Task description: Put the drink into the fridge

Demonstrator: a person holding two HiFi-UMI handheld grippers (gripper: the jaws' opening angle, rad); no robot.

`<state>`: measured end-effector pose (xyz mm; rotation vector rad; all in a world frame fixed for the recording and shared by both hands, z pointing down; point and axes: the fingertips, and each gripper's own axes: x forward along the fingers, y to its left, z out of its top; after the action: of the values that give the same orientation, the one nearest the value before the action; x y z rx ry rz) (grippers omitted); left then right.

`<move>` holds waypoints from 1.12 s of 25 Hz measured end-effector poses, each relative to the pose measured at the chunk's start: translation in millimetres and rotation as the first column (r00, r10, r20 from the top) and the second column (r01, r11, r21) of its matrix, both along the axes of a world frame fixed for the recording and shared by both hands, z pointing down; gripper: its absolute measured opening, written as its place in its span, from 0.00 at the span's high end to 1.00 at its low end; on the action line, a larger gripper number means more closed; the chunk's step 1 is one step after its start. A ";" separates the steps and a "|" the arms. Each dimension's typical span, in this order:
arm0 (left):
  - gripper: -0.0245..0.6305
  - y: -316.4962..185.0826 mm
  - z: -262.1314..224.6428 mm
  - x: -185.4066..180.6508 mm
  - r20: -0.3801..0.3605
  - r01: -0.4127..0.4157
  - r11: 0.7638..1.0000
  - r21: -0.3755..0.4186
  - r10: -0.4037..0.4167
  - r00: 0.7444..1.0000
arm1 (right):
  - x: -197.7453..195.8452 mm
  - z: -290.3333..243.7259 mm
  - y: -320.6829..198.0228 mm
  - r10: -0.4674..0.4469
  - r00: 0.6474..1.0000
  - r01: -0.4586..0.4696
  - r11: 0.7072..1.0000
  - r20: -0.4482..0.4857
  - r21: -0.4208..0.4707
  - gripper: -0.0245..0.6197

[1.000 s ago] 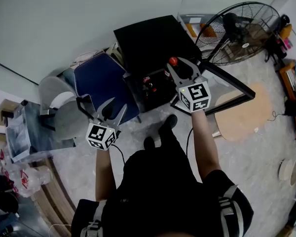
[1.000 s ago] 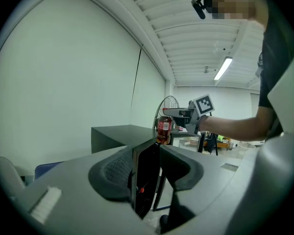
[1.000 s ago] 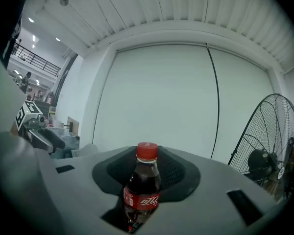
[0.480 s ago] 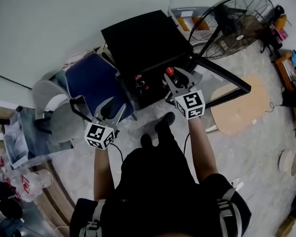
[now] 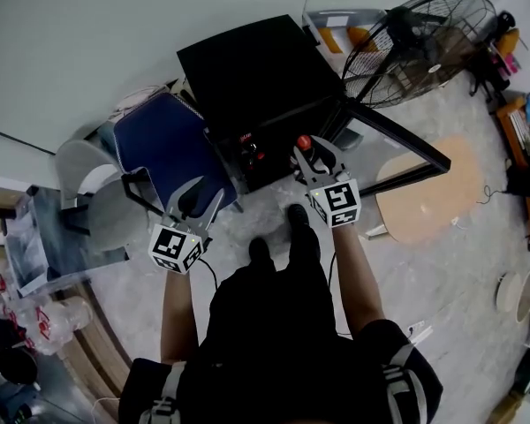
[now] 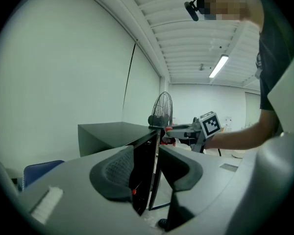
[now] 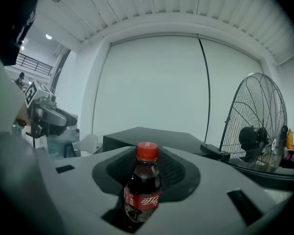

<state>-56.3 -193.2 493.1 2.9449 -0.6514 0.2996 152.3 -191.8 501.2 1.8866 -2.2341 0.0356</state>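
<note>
A small black fridge (image 5: 256, 69) stands on the floor with its door (image 5: 397, 141) swung open to the right. My right gripper (image 5: 311, 153) is in front of the fridge opening, shut on a cola bottle (image 5: 304, 143) with a red cap. In the right gripper view the bottle (image 7: 143, 190) stands upright between the pads. My left gripper (image 5: 194, 203) hovers to the left, by the blue chair. Its jaws have just been closing a little but stand open with nothing between them. In the left gripper view, my left gripper (image 6: 147, 168) faces the door's edge (image 6: 148, 173).
A blue chair (image 5: 172, 140) and a grey chair (image 5: 93, 170) stand left of the fridge. A large standing fan (image 5: 415, 42) is behind the open door. A round wooden board (image 5: 433, 197) lies on the floor at the right. Drinks (image 5: 247, 153) show inside the fridge.
My right gripper has come down with the bottle, in front of the fridge opening. My left gripper has shifted slightly and its jaws have narrowed a little.
</note>
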 end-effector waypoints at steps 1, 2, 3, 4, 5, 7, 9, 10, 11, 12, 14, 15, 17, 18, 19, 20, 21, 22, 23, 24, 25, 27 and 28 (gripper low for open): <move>0.72 1.7 1.1 0.7 0.006 0.000 1.000 -0.002 0.000 1.000 | 1.4 4.9 0.1 -0.001 1.000 0.001 1.000 0.004 -0.007 0.76; 0.72 2.9 2.0 1.0 0.011 0.004 1.000 -0.004 -0.004 1.000 | 2.7 9.7 0.0 -0.003 1.000 0.003 1.000 0.008 -0.015 0.76; 0.72 3.4 2.7 1.0 0.011 0.012 1.000 -0.008 -0.012 1.000 | 3.6 14.2 -0.1 -0.006 1.000 0.006 1.000 0.012 -0.023 0.76; 0.72 3.4 3.2 0.8 0.006 0.023 1.000 -0.016 -0.023 1.000 | 3.9 18.6 -0.2 -0.011 1.000 0.012 0.999 0.014 -0.031 0.76; 0.72 2.9 3.5 1.0 -0.005 0.035 0.999 -0.028 -0.036 0.999 | 3.6 22.6 -0.3 -0.020 1.000 0.020 0.999 0.013 -0.037 0.76; 0.73 1.9 4.1 3.4 -0.032 0.060 0.997 -0.050 -0.062 0.998 | 2.1 29.1 0.4 -0.047 0.999 0.047 0.998 0.002 -0.045 0.76; 0.74 0.8 6.7 9.0 -0.030 0.082 0.995 -0.052 -0.084 0.996 | 3.0 35.6 0.7 -0.072 0.997 0.072 0.996 0.003 -0.055 0.76; 0.74 -0.4 7.5 12.8 -0.022 0.092 0.995 -0.049 -0.093 0.995 | 5.2 39.5 -0.1 -0.080 0.997 0.081 0.995 0.009 -0.062 0.76; 0.74 -1.5 7.2 17.0 -0.018 0.100 0.994 -0.046 -0.101 0.995 | 8.0 43.6 -1.3 -0.088 0.996 0.088 0.994 0.015 -0.071 0.76; 0.74 -1.9 5.8 21.4 -0.017 0.106 0.993 -0.043 -0.107 0.994 | 10.7 47.6 -2.6 -0.095 0.995 0.097 0.992 0.020 -0.080 0.76; 0.74 -0.2 3.3 29.7 -0.013 0.116 0.993 -0.038 -0.116 0.993 | 15.3 55.5 -4.6 -0.116 0.993 0.118 0.988 0.025 -0.095 0.76; 0.74 0.9 2.8 33.4 -0.007 0.121 0.992 -0.035 -0.121 0.993 | 17.5 59.6 -6.0 -0.128 0.991 0.130 0.986 0.026 -0.102 0.76; 0.74 1.9 2.7 39.5 0.003 0.134 0.991 -0.028 -0.134 0.991 | 21.7 68.5 -10.0 -0.152 0.988 0.154 0.981 0.026 -0.116 0.76; 0.74 2.3 2.6 41.7 0.006 0.143 0.989 -0.026 -0.143 0.990 | 23.5 73.3 -12.0 -0.164 0.986 0.166 0.978 0.025 -0.123 0.76; 0.74 2.9 2.7 43.3 0.007 0.154 0.988 -0.025 -0.154 0.988 | 25.1 78.3 -13.8 -0.176 0.984 0.177 0.975 0.023 -0.132 0.76; 0.74 3.8 2.8 44.6 0.008 0.166 0.986 -0.025 -0.166 0.986 | 26.6 83.4 -15.6 -0.188 0.982 0.189 0.972 0.021 -0.140 0.76; 0.74 4.6 3.2 45.6 0.009 0.179 0.984 -0.025 -0.178 0.984 | 28.1 88.8 -17.9 -0.199 0.980 0.200 0.968 0.019 -0.150 0.76; 0.74 5.3 3.8 46.4 0.010 0.192 0.981 -0.026 -0.191 0.981 | 29.6 94.8 -20.5 -0.211 0.977 0.211 0.964 0.017 -0.160 0.76; 0.74 6.3 4.8 46.9 0.011 0.205 0.978 -0.028 -0.205 0.979 | 31.0 101.3 -23.2 -0.223 0.975 0.222 0.960 0.015 -0.169 0.76; 0.74 7.7 6.1 47.4 0.011 0.218 0.975 -0.030 -0.218 0.976 | 32.3 107.9 -25.8 -0.235 0.972 0.234 0.956 0.012 -0.178 0.76; 0.74 9.6 7.5 47.7 0.011 0.232 0.972 -0.033 -0.231 0.973 | 33.8 114.3 -28.2 -0.248 0.969 0.245 0.951 0.011 -0.187 0.76; 0.74 14.0 11.2 47.8 0.010 0.259 0.965 -0.039 -0.259 0.966 | 36.6 126.4 -33.8 -0.270 0.963 0.267 0.942 0.013 -0.204 0.76; 0.74 16.1 13.4 47.1 0.012 0.273 0.961 -0.040 -0.272 0.962 | 37.4 132.2 -37.0 -0.280 0.960 0.277 0.938 0.014 -0.211 0.76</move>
<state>-9.2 -177.0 506.5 2.7678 -1.0245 0.2911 189.7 -228.8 633.5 1.4460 -2.3594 0.2033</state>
